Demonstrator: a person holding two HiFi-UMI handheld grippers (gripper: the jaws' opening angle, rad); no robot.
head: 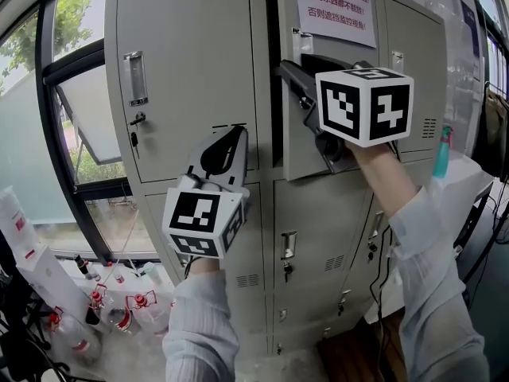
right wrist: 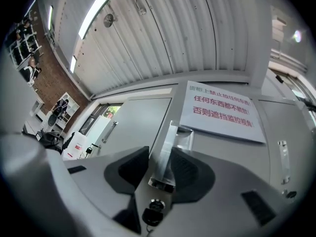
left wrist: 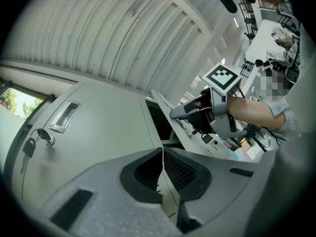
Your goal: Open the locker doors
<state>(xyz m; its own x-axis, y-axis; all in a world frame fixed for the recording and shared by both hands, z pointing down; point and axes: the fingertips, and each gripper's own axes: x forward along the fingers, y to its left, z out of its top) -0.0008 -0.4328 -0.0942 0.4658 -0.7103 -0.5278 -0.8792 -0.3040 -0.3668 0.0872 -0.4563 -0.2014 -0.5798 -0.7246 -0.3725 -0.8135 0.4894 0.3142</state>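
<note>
Grey lockers [head: 262,213] beside a window [head: 79,142]: upper middle door [head: 296,146] standing ajar, right gripper [right wrist: 159,153] on its handle [right wrist: 173,135].
Right gripper's fingers are clasping the handle from both sides, just above the keyed lock [right wrist: 152,212]. A dark gap is showing along the door's left edge, and a printed notice [head: 334,6] is hanging on its face. Left gripper [head: 237,134] is hovering in front of the shut upper left door [head: 191,54], fingers clenched together, nothing between them. Keys [left wrist: 29,144] are dangling from that door's lock.
</note>
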